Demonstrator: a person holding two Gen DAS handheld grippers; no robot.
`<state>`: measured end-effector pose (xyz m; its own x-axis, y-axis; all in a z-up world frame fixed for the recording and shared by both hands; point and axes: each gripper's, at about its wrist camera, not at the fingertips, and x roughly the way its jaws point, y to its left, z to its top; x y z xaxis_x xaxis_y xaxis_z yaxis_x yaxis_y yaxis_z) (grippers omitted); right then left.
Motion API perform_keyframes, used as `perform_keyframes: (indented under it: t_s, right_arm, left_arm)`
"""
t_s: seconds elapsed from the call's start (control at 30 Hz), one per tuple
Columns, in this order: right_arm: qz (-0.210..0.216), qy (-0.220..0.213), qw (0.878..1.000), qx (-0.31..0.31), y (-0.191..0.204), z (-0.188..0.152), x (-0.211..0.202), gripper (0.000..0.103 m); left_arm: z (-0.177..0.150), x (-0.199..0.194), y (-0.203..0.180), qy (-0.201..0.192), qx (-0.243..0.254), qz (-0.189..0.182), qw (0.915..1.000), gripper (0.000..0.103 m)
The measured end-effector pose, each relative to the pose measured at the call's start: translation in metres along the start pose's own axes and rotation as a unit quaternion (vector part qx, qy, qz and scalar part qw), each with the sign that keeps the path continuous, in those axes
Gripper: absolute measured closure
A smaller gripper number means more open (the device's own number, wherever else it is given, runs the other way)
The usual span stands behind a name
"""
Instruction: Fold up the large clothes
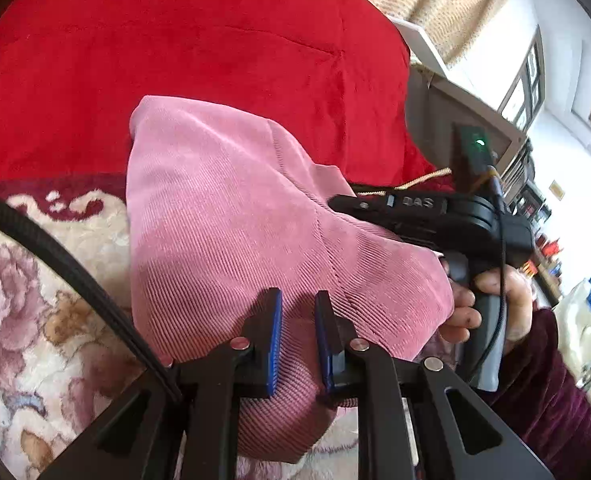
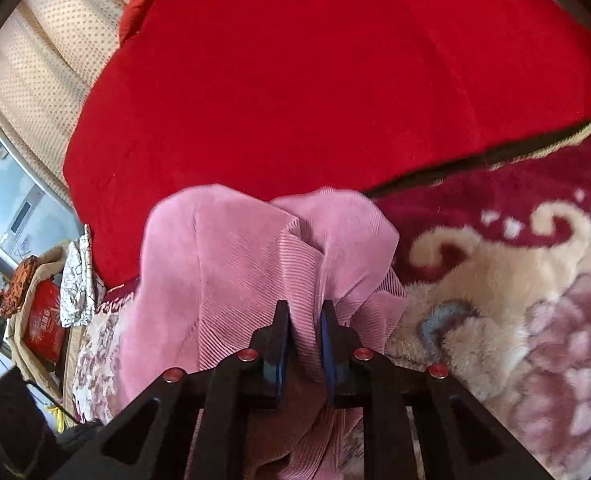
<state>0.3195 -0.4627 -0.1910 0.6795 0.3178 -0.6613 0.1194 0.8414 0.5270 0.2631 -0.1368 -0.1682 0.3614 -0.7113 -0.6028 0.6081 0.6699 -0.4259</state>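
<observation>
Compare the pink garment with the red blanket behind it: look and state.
The pink garment is ribbed corduroy; the red blanket is smooth plush. The garment is bunched and lifted, pinched by the left gripper and the right gripper; the blanket lies spread out, untouched. The garment shows far smaller than the blanket. Both are soft fabric above the floral rug.

Red blanket [image 2: 315,80] lies open ahead (pink garment [image 2: 223,264] blocks nearer).
</observation>
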Motion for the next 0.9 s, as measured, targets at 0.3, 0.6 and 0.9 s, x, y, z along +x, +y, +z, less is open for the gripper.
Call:
perform_keyframes:
  t_s: [0.3, 0.6, 0.9]
  right_arm:
    - [-0.057, -0.092, 0.991, -0.082, 0.06, -0.024, -0.088, 0.031]
    - [-0.064, -0.041, 0.982, -0.175, 0.113, -0.054, -0.066, 0.07]
    - [-0.078, -0.004, 0.99, -0.113, 0.069, -0.104, -0.033, 0.07]
  left_arm:
    - [0.005, -0.072, 0.037, -0.081, -0.074, -0.06, 0.9921, 0.039]
    - [-0.011, -0.025, 0.014, 0.003, 0.016, 0.082, 0.9965, 0.039]
    - [-0.025, -0.029, 0.015, 0.019, 0.023, 0.086, 0.9959, 0.035]
